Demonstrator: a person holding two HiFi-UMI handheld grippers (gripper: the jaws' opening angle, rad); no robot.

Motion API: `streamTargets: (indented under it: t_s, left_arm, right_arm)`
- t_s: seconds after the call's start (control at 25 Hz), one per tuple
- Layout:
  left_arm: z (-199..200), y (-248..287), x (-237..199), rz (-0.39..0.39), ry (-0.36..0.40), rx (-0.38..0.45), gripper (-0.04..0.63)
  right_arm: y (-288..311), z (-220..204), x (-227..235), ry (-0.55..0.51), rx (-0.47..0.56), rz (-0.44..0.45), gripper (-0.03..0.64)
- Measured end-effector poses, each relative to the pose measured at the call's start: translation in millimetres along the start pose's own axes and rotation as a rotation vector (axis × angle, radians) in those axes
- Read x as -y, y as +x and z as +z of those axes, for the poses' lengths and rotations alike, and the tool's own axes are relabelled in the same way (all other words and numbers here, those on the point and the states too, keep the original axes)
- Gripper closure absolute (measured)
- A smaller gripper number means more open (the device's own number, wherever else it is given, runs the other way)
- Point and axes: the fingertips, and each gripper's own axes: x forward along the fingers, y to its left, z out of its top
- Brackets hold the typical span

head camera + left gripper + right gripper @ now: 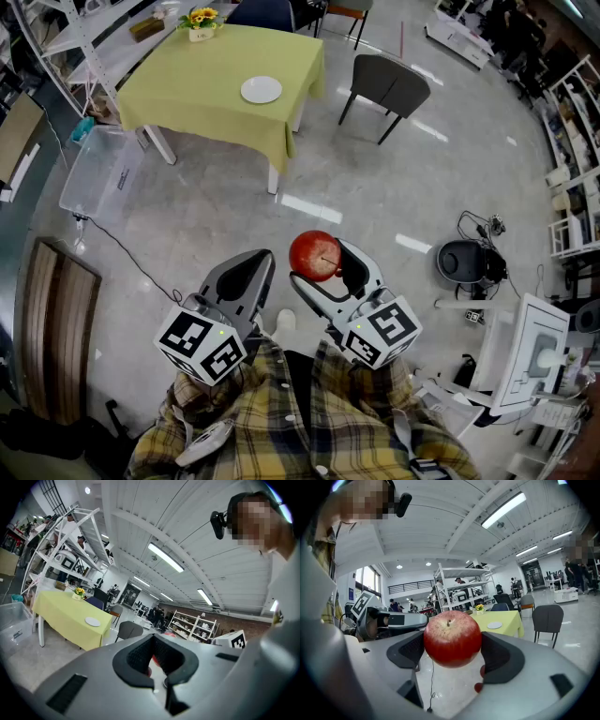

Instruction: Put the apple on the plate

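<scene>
A red apple [315, 255] sits between the jaws of my right gripper [320, 260], which is shut on it, held above the floor in front of a person's plaid shirt. In the right gripper view the apple [452, 638] stands stem up between the dark pads [502, 654]. The white plate [261, 90] lies far ahead on the yellow-green table [211, 103]; it shows small as the plate [494, 626] beyond the apple. My left gripper [263, 260] is beside the right one, shut with nothing in it. Its tips [152, 641] meet, with a sliver of red behind them.
A grey chair [389, 86] stands right of the table, a clear plastic bin [98, 173] on the floor at its left. A flower pot [200, 22] sits at the table's far edge. White equipment [525, 352] and a black device [461, 261] are at the right.
</scene>
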Motion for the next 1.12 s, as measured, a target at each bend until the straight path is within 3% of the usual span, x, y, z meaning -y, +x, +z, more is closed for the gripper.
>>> streamTargets:
  t_s: [1.12]
  left_arm:
    - [-15,14,21,0.038,0.021,0.031,0.589]
  right_arm:
    - [-29,-5,26,0.006,0.027,0.038,0.247]
